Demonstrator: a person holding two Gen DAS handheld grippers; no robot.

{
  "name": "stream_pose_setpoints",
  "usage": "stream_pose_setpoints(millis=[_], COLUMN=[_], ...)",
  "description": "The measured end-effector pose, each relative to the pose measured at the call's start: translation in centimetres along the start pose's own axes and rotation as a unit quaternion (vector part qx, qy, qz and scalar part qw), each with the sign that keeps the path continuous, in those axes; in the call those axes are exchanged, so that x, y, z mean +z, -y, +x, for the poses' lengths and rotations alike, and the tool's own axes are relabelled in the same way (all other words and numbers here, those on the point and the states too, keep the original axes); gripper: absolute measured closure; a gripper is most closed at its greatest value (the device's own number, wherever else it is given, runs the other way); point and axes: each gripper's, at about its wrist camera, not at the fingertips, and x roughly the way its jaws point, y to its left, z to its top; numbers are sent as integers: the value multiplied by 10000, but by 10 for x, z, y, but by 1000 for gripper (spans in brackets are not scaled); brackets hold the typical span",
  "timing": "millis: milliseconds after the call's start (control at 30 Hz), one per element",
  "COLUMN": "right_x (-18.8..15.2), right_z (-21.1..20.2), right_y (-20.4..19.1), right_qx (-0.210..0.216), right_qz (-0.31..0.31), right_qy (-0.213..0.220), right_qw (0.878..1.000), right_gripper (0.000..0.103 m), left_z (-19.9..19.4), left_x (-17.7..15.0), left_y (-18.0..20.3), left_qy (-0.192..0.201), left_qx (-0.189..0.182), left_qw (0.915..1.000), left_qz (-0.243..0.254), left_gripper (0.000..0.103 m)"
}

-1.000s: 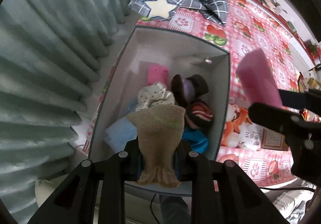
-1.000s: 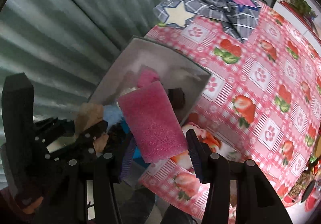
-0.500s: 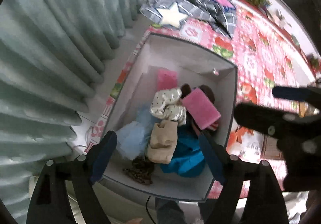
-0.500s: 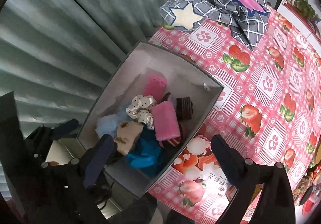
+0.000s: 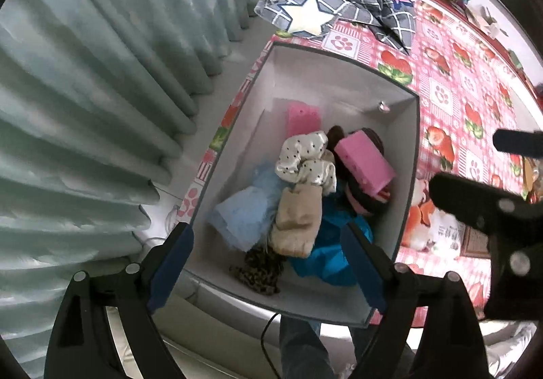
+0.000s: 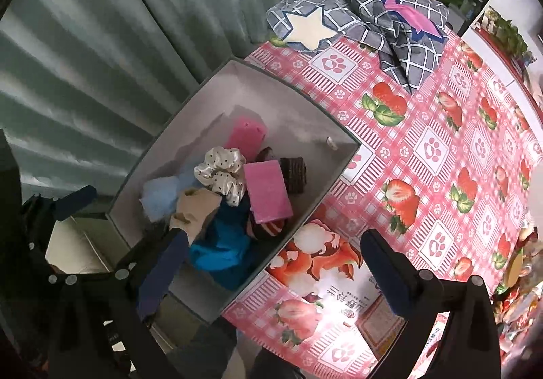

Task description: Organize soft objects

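Both grippers hung released above the grey open-topped box point(image 5: 405, 175) of soft items.

The left gripper point(image 5: 268, 263) was spreading its jaws with nothing pinched; the right gripper point(image 6: 271, 263) stood wide and empty. The tan knitted sock point(image 5: 298, 222) and the pink rectangular sponge point(image 6: 268, 192) lay inside, among a polka-dot satin scrunchie point(image 5: 305, 161) and blue cloth point(image 6: 224, 239), on the strawberry-print tablecloth point(image 6: 441, 148).
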Motion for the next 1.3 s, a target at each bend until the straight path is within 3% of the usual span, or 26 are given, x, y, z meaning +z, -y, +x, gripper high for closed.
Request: stream_pose_setpoints(millis=[367,500,567,1300], right_x=[-5,-8,-10,-17], right_z=[-3,-7,-8,-12], right_y=[-4,-5,-6,-15], right_qx=[-92,-83,-75,-59], right_qz=[-32,1,18,152], right_qy=[-42,-35,-32,27], right_qw=[9999,10000,10000,9999], right_gripper=[1,1,1,1], left_z=[-14,-14,-14,-3], left_x=[-4,-5,-6,-13], left_y=[-1,-3,-3,-11], left_qy=[210,170,130,-152], left_qx=[12,-123,-183,-262], left_qw=[9997,9997,9997,9995], left_qz=[115,86,82,102], left_gripper=[8,8,0,0])
